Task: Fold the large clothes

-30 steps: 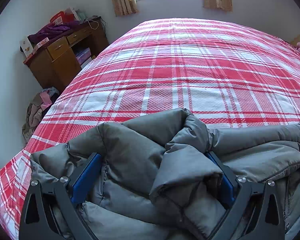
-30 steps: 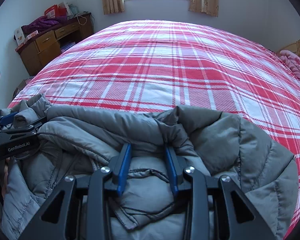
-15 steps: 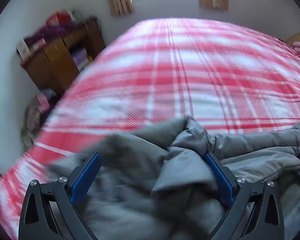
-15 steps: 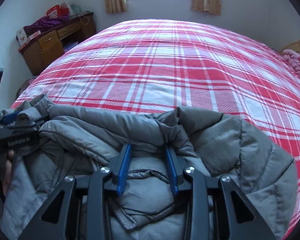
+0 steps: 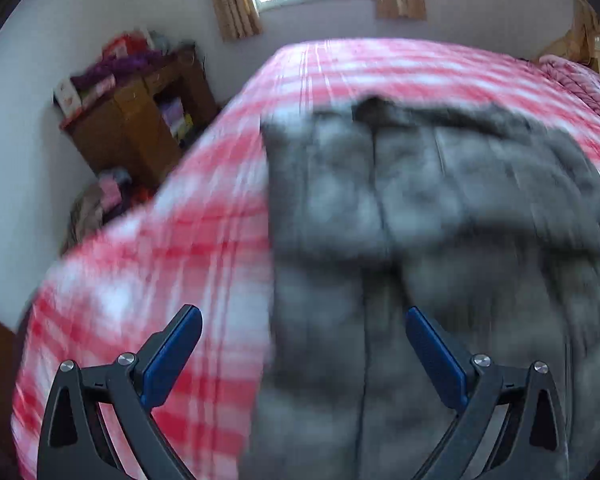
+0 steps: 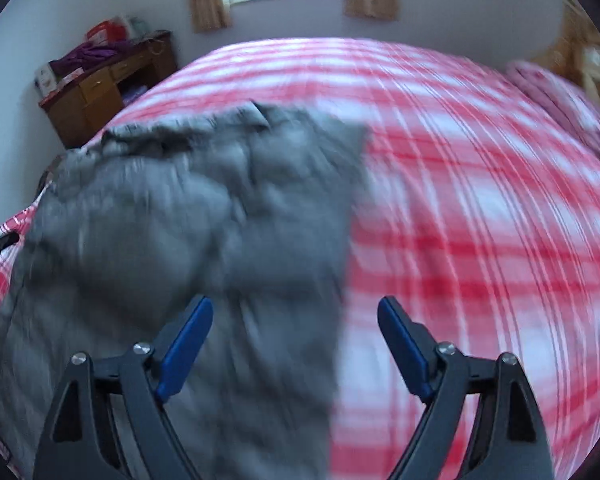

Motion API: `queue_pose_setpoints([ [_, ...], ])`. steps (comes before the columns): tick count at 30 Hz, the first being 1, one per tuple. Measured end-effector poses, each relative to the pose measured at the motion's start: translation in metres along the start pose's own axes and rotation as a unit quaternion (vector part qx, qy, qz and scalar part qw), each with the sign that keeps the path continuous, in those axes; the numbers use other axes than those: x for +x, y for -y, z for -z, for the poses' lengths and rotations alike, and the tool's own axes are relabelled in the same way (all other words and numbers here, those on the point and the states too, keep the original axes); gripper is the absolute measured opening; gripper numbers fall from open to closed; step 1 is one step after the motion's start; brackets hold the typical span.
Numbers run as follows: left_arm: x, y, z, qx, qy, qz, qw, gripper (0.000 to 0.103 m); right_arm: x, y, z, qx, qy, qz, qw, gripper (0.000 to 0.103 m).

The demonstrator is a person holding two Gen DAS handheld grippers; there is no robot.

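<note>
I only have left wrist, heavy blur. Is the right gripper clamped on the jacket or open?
Observer: Open. The right gripper has its jaws spread wide, and I see no fabric pinched between them.
Operator: Where is it relative to the jacket?
Observer: It straddles the right edge of the grey puffer jacket. Its left finger is over the jacket, its right finger over the plaid bedspread.
Operator: Anything on the bed right of that edge?
Observer: Only bedspread shows there, up to a pink blanket at the far right edge of the bed. It is blurred, so small items could be missed.
</note>
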State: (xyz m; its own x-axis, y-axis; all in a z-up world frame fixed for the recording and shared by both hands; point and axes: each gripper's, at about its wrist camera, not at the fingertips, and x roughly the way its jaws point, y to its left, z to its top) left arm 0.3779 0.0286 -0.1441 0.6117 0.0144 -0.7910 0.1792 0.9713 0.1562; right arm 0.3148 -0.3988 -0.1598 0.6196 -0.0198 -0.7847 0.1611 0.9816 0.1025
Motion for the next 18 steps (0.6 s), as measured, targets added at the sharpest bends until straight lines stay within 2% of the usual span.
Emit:
queue_pose_setpoints([
  [3,-0.012,-0.005,0.050,-0.013,-0.019,0.001,0.9997,0.102,-0.028,0.016,0.046,0.046,-0.011,-0.004,0.999,0.087],
  [7,-0.023,-0.007,0.091,-0.015,-0.023,-0.010,0.9996,0.102,-0.053,0.017,0.089,0.062,-0.011,-0.004,0.998,0.087],
  [13,-0.038,-0.023,0.125,-0.057,-0.030,0.000,0.9979,0.102,-0.069,0.003,0.131,0.065,-0.007,-0.002,0.998,0.087],
  [18,-0.049,-0.026,0.152,-0.070,-0.035,0.013,0.9969,0.102,-0.080,-0.004,0.159,0.065,-0.010,-0.008,0.998,0.081],
])
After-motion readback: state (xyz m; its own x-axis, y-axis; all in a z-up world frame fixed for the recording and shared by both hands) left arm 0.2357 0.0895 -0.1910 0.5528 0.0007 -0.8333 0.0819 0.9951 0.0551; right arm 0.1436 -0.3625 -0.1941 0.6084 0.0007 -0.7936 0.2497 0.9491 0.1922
